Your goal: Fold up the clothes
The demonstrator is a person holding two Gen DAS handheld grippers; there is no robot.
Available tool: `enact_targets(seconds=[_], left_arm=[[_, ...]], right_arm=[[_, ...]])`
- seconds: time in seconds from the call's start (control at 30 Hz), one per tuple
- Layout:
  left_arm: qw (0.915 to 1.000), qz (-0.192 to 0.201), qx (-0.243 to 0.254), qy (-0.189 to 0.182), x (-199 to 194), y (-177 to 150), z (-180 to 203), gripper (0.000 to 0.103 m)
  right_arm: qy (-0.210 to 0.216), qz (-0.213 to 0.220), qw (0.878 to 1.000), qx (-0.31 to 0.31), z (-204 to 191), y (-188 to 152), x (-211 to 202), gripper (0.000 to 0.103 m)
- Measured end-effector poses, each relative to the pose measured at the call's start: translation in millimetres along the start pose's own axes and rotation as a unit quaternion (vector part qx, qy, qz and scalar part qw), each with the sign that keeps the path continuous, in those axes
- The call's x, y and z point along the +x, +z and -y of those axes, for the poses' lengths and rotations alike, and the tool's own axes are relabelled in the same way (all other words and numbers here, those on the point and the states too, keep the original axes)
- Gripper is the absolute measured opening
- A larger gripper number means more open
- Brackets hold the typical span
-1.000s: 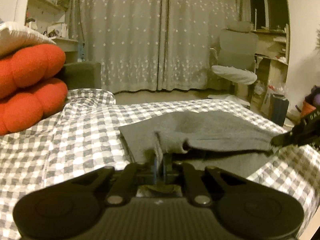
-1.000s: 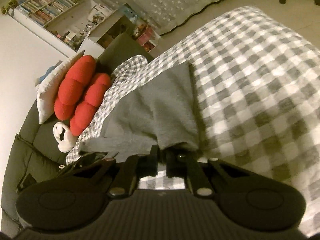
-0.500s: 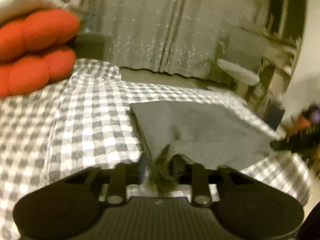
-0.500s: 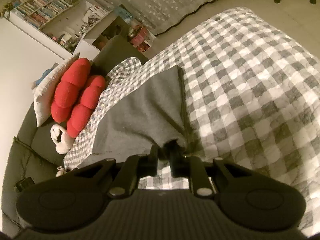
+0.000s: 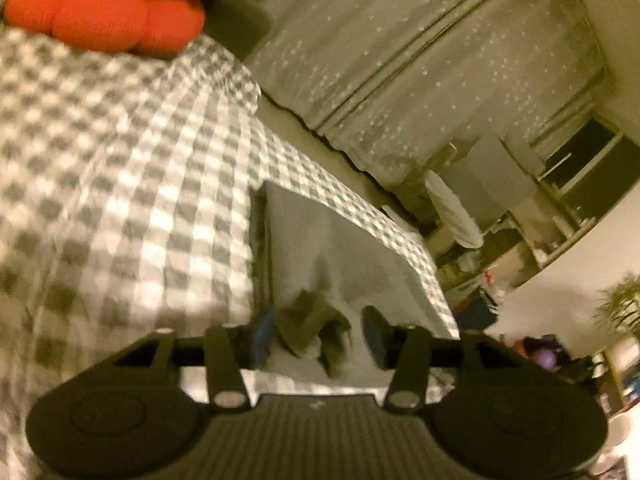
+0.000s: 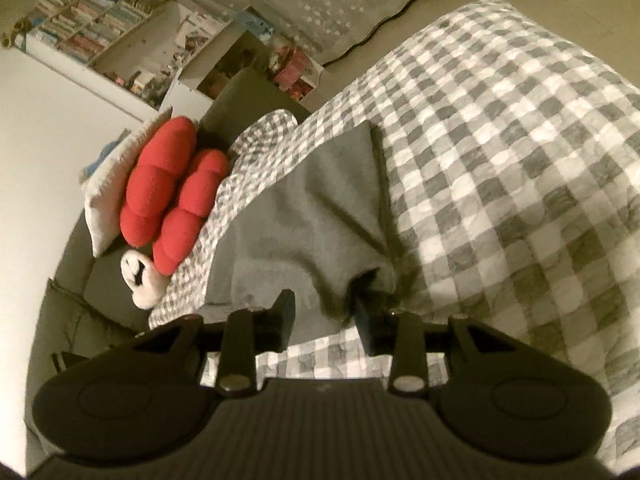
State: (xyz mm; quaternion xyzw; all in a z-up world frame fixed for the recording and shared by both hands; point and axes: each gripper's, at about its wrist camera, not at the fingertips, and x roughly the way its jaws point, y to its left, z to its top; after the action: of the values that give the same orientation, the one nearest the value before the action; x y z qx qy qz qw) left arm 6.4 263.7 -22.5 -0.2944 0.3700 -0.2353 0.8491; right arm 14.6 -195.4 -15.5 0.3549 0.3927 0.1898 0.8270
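The grey garment lies folded on the bed's grey-and-white checked cover, with its near edge bunched up at both claws.

The left claw stands released, with a wide gap between its fingers; its jaws have just been opening. A crumpled fold of the grey cloth sits in that gap, nearer the left finger, and I cannot tell whether that finger touches it; the right finger stands clear of it. The view from this claw is tilted and blurred, so the finer detail of the cloth is lost.

The right claw is also released, though less wide, and its jaws have just been opening too. The garment's bunched corner hangs between its fingers, close against the right finger, while the left finger stands apart from the cloth. No pinch on the fabric shows.

Beyond the garment, at the head of the bed, a red lobed cushion leans on a white pillow, with a small white plush toy just below it. A patterned curtain hangs behind the bed.
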Motion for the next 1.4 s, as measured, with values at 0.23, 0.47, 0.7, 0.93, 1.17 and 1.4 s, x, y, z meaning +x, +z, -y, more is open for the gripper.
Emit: enact_targets(seconds=[0.23,0.47,0.7,0.93,1.17,1.4], left_arm=[[0.9988,-0.036,0.016,-0.029,7.4,-11.3,15.2,0.061],[0.9979,-0.047,0.042,0.013,36.0,-20.6,32.6,0.056],[0.9962,-0.048,0.067,0.026,44.2,-21.7,39.2,0.007],[0.9978,-0.052,0.012,-0.040,25.1,-12.9,11.8,0.007],[0.9916,-0.119,0.044,0.027,46.8,-26.3,8.1,0.007],[0.9871,-0.141,0.076,0.004,47.6,-29.4,16.5,0.020]], right_arm=[[-0.006,-0.008,1.000,-0.015,-5.5,-3.6,6.9,0.036],[-0.009,-0.001,1.000,-0.028,-8.7,-5.7,11.3,0.029],[0.005,0.006,1.000,-0.014,-6.0,-3.1,5.8,0.011],[0.029,-0.002,1.000,-0.012,-7.7,2.7,-6.0,0.010],[-0.039,-0.054,0.997,-0.044,-8.8,-2.8,15.2,0.011],[-0.027,-0.097,0.992,-0.076,-15.0,-9.9,19.7,0.018]])
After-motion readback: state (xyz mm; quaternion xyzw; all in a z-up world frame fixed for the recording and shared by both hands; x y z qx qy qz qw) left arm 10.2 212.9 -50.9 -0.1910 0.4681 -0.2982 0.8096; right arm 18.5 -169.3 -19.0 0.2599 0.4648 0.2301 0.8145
